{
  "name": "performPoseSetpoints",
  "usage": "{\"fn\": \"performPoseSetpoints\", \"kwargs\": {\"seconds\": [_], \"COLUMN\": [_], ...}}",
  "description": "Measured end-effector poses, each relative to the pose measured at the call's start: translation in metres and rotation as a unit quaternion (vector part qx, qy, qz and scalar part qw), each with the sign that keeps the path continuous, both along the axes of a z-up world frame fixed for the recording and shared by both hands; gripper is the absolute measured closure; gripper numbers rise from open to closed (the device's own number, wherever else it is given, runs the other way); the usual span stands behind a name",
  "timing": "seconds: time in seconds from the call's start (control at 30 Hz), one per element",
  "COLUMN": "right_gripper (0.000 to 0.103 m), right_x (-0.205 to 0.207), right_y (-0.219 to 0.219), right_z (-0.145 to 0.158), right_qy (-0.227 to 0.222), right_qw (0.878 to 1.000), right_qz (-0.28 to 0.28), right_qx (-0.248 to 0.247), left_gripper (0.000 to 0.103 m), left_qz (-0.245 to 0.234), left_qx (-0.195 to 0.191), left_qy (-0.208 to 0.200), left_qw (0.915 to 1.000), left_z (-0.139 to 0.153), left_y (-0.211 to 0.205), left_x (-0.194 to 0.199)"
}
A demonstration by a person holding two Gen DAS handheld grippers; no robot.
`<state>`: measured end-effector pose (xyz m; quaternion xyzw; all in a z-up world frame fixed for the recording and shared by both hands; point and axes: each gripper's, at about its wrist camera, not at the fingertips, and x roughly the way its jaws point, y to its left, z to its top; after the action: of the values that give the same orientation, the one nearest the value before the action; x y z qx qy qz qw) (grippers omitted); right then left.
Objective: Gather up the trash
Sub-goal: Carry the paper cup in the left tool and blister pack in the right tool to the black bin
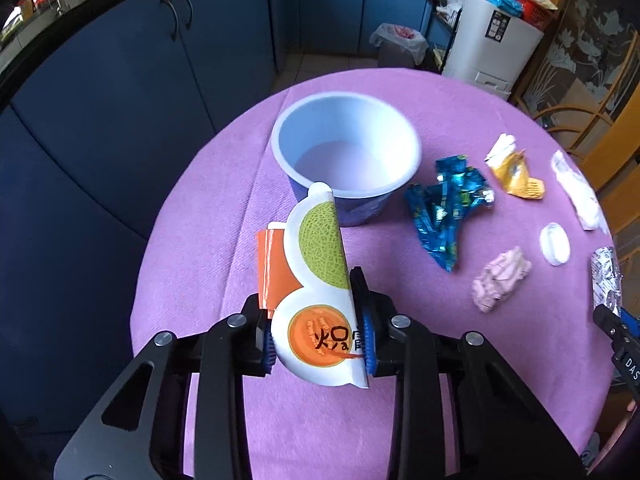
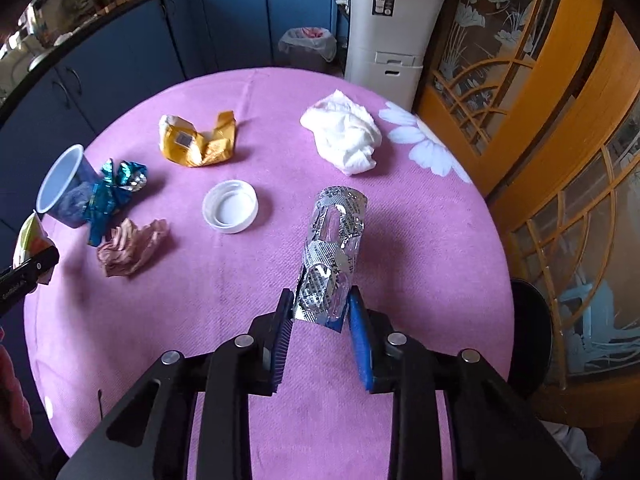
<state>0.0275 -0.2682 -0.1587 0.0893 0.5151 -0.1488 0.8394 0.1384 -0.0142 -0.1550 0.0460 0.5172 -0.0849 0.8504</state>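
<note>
My left gripper [image 1: 320, 328] is shut on a curled melon-print paper lid [image 1: 320, 280], held above the pink tablecloth just in front of the blue paper cup [image 1: 346, 152]. My right gripper [image 2: 320, 316] is shut on a silver foil blister pack [image 2: 334, 248], lifted above the table. On the cloth lie a blue foil wrapper [image 1: 444, 204], a yellow wrapper [image 2: 198, 140], a crumpled pink paper [image 2: 130, 246], a white plastic cap [image 2: 230, 206] and a white tissue [image 2: 344, 132].
The round table [image 2: 400, 280] has a pink cloth. A lined waste bin [image 2: 308, 46] and a white appliance [image 2: 390, 28] stand on the floor beyond it. Blue cabinets [image 1: 120, 100] run along the left. A wooden glass screen [image 2: 560, 160] is at the right.
</note>
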Motion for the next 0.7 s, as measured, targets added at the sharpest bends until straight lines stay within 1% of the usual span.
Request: {"fn": "performPoseSetpoints", "kwargs": {"seconds": [0.13,0.27,0.43,0.53,0.7], "right_gripper": [0.076,0.076,0.076,0.076,0.076], "right_x": [-0.012,-0.027,-0.052,-0.066,-0.094], "right_y": [-0.001,-0.006,-0.024,-0.040,-0.072], "right_z": [0.010,0.017,0.026,0.029,0.033], "right_qy": [-0.015,-0.029,-0.048,-0.056,-0.067], "right_qw": [1.000,1.000,0.999,0.998,0.995], "right_qz": [0.001,-0.004,-0.023,-0.040,-0.074], "right_qx": [0.003,0.005,0.008,0.010,0.012], "left_gripper": [0.071,0.071,0.071,0.071,0.071], "left_qz": [-0.013,-0.037,-0.081,-0.115,-0.167], "left_qx": [-0.006,-0.017,-0.015,-0.011,-0.008], "left_qy": [-0.013,-0.021,-0.038,-0.049,-0.057], "left_qw": [0.9998,0.9990,0.9959,0.9921,0.9843], "left_z": [0.015,0.028,0.042,0.050,0.058], "left_y": [-0.009,-0.022,-0.066,-0.098,-0.154], "left_x": [-0.013,-0.029,-0.052,-0.071,-0.096]}}
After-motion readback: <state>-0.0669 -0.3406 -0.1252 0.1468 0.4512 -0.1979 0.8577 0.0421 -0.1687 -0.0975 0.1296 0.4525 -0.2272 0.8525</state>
